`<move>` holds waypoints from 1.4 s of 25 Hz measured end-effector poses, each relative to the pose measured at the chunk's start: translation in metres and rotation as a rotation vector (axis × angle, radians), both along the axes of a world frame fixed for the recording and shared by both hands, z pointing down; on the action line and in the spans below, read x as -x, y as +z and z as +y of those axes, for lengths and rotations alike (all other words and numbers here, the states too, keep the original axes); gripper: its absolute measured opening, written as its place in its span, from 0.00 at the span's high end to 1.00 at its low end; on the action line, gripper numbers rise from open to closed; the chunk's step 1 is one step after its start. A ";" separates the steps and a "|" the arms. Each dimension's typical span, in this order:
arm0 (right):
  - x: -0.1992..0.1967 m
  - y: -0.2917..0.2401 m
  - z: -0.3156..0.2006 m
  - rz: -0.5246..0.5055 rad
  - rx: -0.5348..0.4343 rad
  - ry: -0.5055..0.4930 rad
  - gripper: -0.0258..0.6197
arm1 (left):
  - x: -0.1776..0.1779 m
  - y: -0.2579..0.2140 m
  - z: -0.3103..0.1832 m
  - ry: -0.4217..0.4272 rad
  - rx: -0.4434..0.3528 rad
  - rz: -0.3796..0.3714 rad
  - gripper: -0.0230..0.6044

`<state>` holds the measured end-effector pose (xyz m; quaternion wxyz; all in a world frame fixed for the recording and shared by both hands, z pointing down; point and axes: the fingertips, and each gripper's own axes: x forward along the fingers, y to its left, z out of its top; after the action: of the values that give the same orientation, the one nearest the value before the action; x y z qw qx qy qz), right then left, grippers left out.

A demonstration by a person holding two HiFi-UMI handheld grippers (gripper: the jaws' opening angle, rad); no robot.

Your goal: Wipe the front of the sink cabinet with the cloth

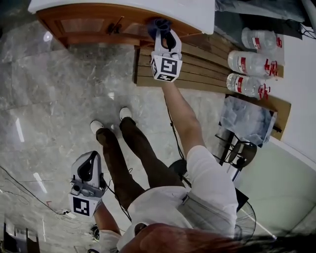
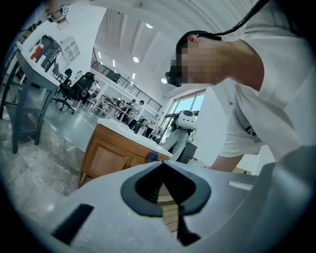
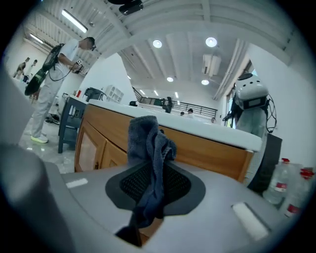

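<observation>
Floor [image 1: 59, 89]: grey marble tile, the biggest surface in the head view.

Sink cabinet [image 1: 89, 24]: one unit with a brown wood front, panelled doors shut and a white countertop [image 1: 197, 15] on top. It also shows in the right gripper view [image 3: 207, 148] and, farther off, in the left gripper view [image 2: 106, 158].

Slatted wood board [image 1: 207, 69]: one, flat on the floor beside the cabinet.

Person: standing in dark trousers and a white shirt, with two white shoes [image 1: 96, 126] [image 1: 125, 113].

Plastic bag [image 1: 247, 121]: one, clear, contents unreadable.

Bottles: three clear ones with red labels, lying in a row at the far end of the board [image 1: 259, 38] [image 1: 249, 63] [image 1: 245, 85]. Fill level not readable.

Right gripper [image 1: 165, 29]: arm stretched out to the cabinet front, just under the countertop edge. In its own view [image 3: 148, 178] the jaws are clamped on the cloth.

Left gripper [image 1: 89, 170]: held low by the person's leg, well apart from the cabinet. In its own view [image 2: 165, 188] the jaws are together with nothing between them.

Cloth [image 3: 148, 148]: one, dark blue-grey terry, bunched up. The top wad stands above the jaws and a twisted tail hangs below them. In the head view it [image 1: 159, 24] sits right at the cabinet front. Can't tell whether it actually touches.
</observation>
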<state>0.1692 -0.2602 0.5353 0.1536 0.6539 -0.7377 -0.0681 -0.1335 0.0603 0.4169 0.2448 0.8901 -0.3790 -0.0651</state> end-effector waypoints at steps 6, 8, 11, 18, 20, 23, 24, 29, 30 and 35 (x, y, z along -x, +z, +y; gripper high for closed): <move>-0.113 0.001 0.030 -0.168 -0.049 0.294 0.84 | -0.026 0.004 0.004 0.060 0.026 -0.026 0.96; -0.148 -0.001 0.039 -0.214 -0.051 0.367 0.84 | -0.037 0.004 0.006 0.080 0.031 -0.025 0.96; -0.165 0.001 0.044 -0.224 -0.031 0.382 0.84 | -0.050 0.004 0.006 0.101 0.037 -0.021 0.96; -0.136 -0.005 0.056 -0.248 -0.040 0.318 0.85 | -0.067 0.003 0.007 0.104 0.034 -0.003 0.96; -0.100 -0.006 0.059 -0.264 -0.040 0.246 0.85 | -0.066 0.003 0.006 0.097 0.037 0.001 0.96; -0.027 0.002 0.054 -0.335 -0.028 0.132 0.85 | -0.060 0.003 0.004 0.078 0.039 0.006 0.96; 0.000 0.007 0.049 -0.357 -0.019 0.091 0.85 | -0.058 0.004 0.004 0.069 0.039 0.005 0.96; 0.142 0.028 0.013 -0.408 0.024 -0.121 0.85 | -0.035 0.013 0.004 0.008 0.052 0.018 0.96; 0.171 0.032 0.006 -0.412 0.032 -0.164 0.85 | -0.027 0.015 0.004 -0.007 0.057 0.017 0.96; 0.296 0.060 -0.028 -0.387 0.093 -0.319 0.85 | 0.008 0.021 0.007 -0.090 0.073 0.001 0.96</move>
<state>-0.1266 -0.2886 0.5953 0.0268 0.5223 -0.8496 0.0689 -0.1411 0.0674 0.4377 0.2743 0.8626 -0.4204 -0.0628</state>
